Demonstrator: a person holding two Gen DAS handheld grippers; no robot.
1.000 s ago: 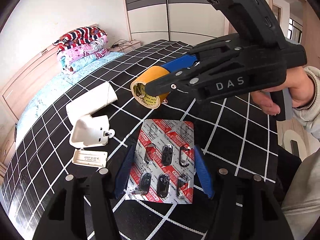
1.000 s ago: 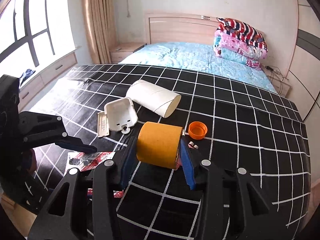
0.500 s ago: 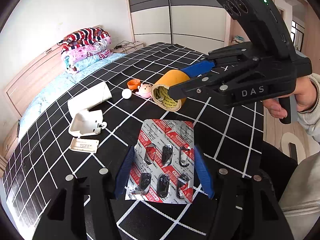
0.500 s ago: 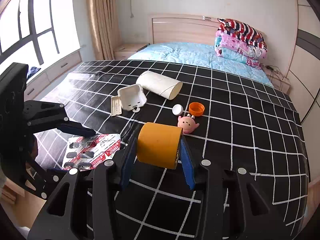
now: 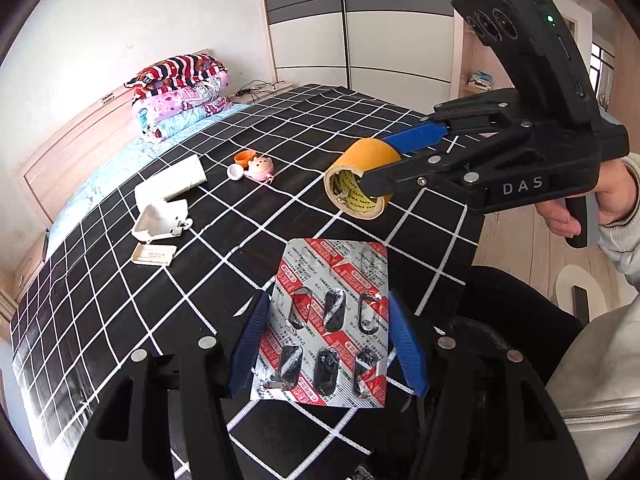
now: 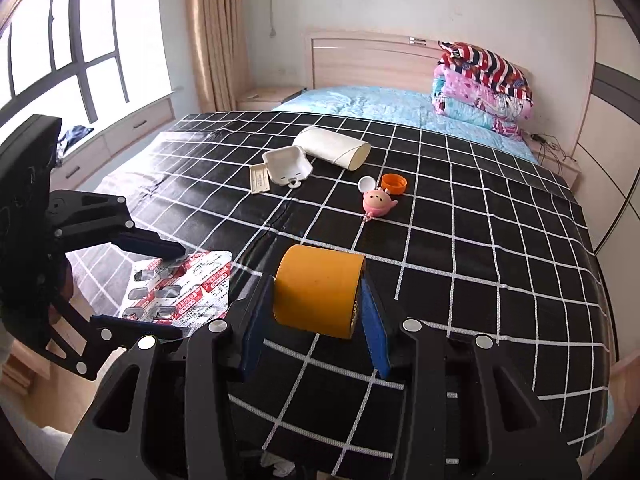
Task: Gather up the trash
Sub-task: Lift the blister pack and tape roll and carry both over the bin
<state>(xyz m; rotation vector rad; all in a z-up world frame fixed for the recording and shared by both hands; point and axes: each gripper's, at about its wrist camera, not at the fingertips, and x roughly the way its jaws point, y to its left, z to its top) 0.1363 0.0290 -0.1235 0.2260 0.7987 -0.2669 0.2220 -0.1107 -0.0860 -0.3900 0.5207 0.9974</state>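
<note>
- Gripping a silver-and-red blister pack (image 5: 328, 328), the left gripper (image 5: 326, 344) has its blue jaws pressed on the pack's two long edges; the pack is held clear of the bed, pockets torn and empty-looking.
- Right gripper (image 6: 316, 312): jaws closed on a roll of yellow tape (image 6: 318, 292), one pad on each flat end, roll lifted off the cover. In the left wrist view the roll sits at 1 o'clock from the pack, printed core facing the camera.
- A hand (image 5: 584, 204) with a pale sleeve holds the right gripper's handle, at 3 o'clock in the left wrist view.
- Black cover with white grid (image 6: 460, 248) is spread over the bed; blue sheet and folded quilts (image 6: 480, 80) show at the headboard end.
- Lying on the cover, at 12 o'clock from the tape in the right wrist view: a pink toy (image 6: 378, 202), an orange cap (image 6: 394, 183) and a small white cap (image 6: 366, 183), close together.
- At 11 o'clock: a white tray (image 6: 286, 166) touching a white cylinder (image 6: 334, 153); a small cream label card (image 6: 259, 178) just beside the tray.
</note>
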